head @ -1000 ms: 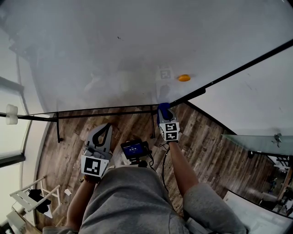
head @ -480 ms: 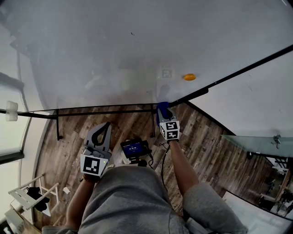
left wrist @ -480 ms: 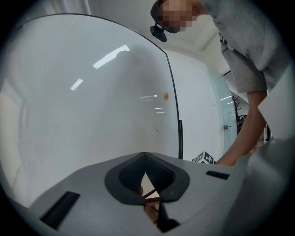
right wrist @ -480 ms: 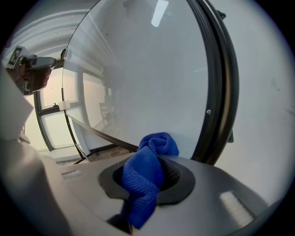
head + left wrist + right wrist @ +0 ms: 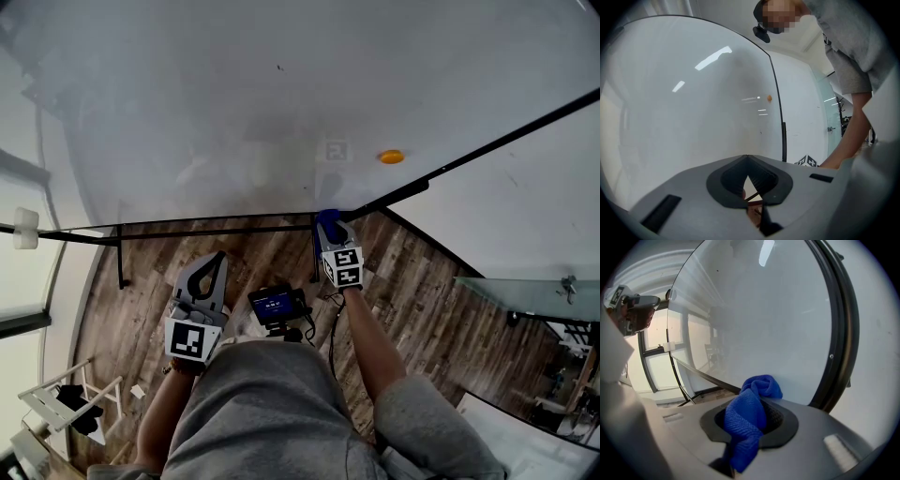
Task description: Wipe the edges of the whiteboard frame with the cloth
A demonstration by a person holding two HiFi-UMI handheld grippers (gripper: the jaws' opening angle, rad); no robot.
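A big whiteboard point(image 5: 281, 94) fills the head view, with a thin black frame along its lower edge point(image 5: 216, 225) and its right edge point(image 5: 497, 136). My right gripper point(image 5: 328, 227) is shut on a blue cloth point(image 5: 325, 218) and presses it against the lower frame edge, close to the bottom right corner. In the right gripper view the cloth point(image 5: 750, 413) bunches out between the jaws, with the board's right frame point(image 5: 843, 333) just beside it. My left gripper point(image 5: 216, 261) hangs lower and to the left, away from the board. It is shut with nothing between its jaws point(image 5: 748, 159).
An orange magnet point(image 5: 391, 157) sticks on the board near the right edge. The board's black stand legs point(image 5: 119, 264) reach down to a wooden floor point(image 5: 422, 300). A small device with a lit screen point(image 5: 277, 304) sits in front of the person. A white rack point(image 5: 56, 403) stands low left, a glass panel point(image 5: 525, 291) at right.
The right gripper has slid the cloth a little to the left along the lower frame edge. The left gripper has stayed where it was.
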